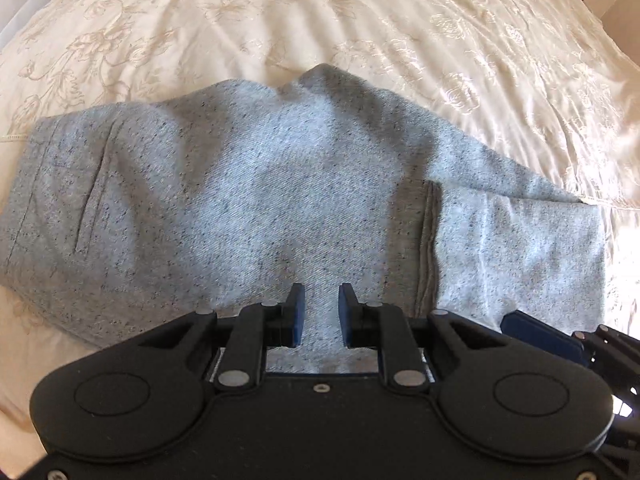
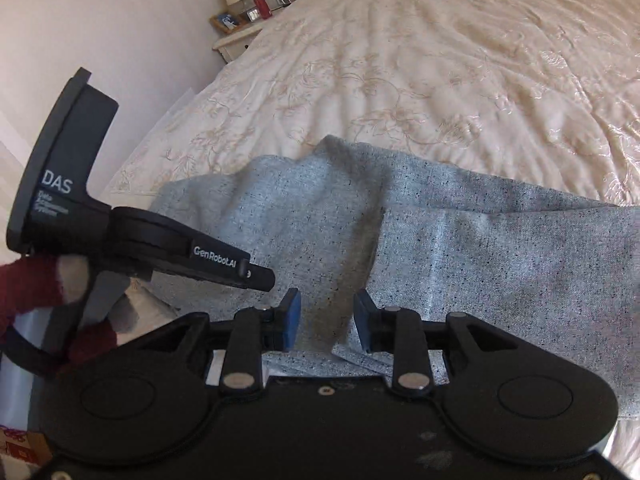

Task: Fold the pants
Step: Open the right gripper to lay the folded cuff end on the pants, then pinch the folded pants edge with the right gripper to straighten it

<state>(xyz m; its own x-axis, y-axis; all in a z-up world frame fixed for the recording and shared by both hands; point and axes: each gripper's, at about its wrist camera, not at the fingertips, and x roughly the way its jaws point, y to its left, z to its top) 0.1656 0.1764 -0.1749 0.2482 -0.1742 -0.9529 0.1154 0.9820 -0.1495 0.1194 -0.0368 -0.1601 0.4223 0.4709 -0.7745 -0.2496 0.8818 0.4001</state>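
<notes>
Grey speckled pants (image 1: 260,184) lie folded across a cream bedspread (image 1: 360,20), waistband and pocket at the left, a hem seam at the right. My left gripper (image 1: 321,312) hovers over their near edge, jaws a little apart and empty. In the right wrist view the pants (image 2: 460,248) lie folded over with layered edges near the camera. My right gripper (image 2: 327,316) is open and empty above those edges. The left gripper's body (image 2: 192,256) shows at the left, held by a hand in a red sleeve.
The embroidered bedspread (image 2: 440,60) stretches far beyond the pants. A nightstand (image 2: 240,36) with a lamp, a red bottle and a picture frame stands by the wall at the upper left. The right gripper's blue pad (image 1: 536,332) shows at the lower right.
</notes>
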